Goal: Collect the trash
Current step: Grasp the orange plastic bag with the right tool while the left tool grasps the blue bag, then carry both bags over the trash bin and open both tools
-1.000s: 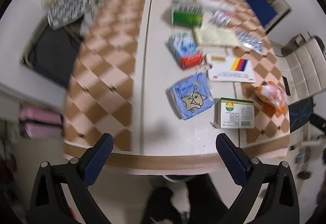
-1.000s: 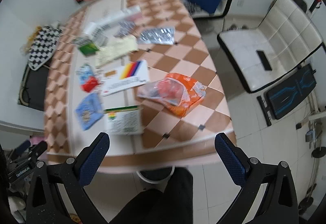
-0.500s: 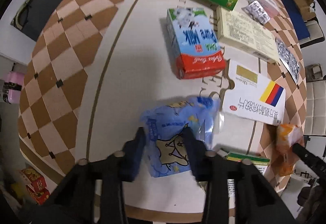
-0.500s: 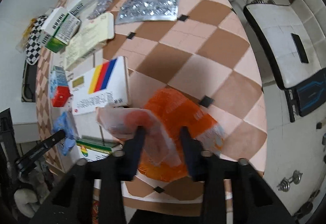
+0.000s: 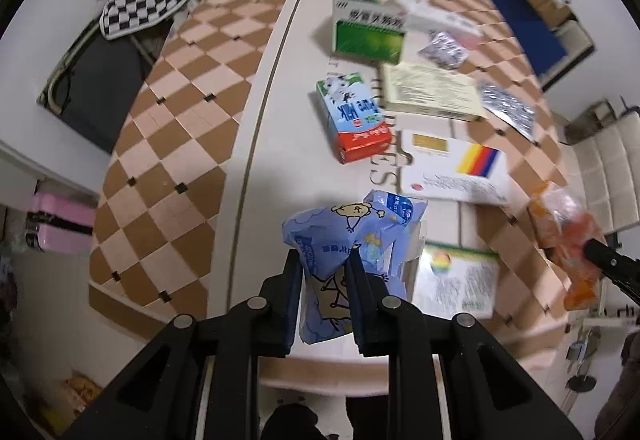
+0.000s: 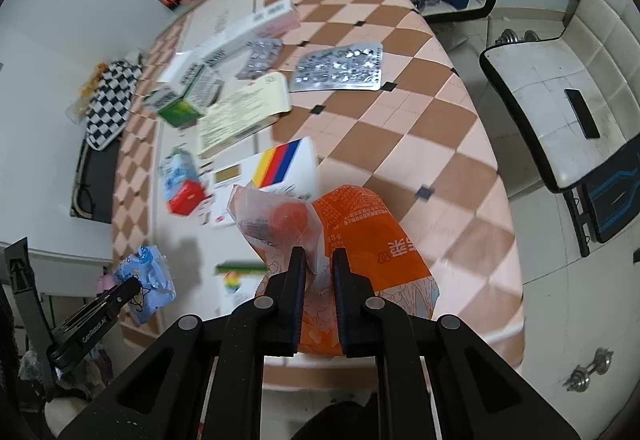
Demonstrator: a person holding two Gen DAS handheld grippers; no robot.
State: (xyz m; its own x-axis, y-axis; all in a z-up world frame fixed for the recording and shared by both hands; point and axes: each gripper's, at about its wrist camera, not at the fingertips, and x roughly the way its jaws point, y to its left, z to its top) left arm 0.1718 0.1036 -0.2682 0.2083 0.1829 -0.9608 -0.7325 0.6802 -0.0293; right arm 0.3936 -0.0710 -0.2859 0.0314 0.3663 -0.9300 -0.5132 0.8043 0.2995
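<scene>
While the left gripper pinches the crumpled blue wrapper tight at the near edge of the checkered table, beside a rainbow-printed box, the right gripper works alongside. Its jaws are closing, pads pressing the orange packet, near the striped box.

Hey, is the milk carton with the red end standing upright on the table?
No, the milk carton lies flat on its side on the table, printed face up, next to the cream-coloured box.
</scene>
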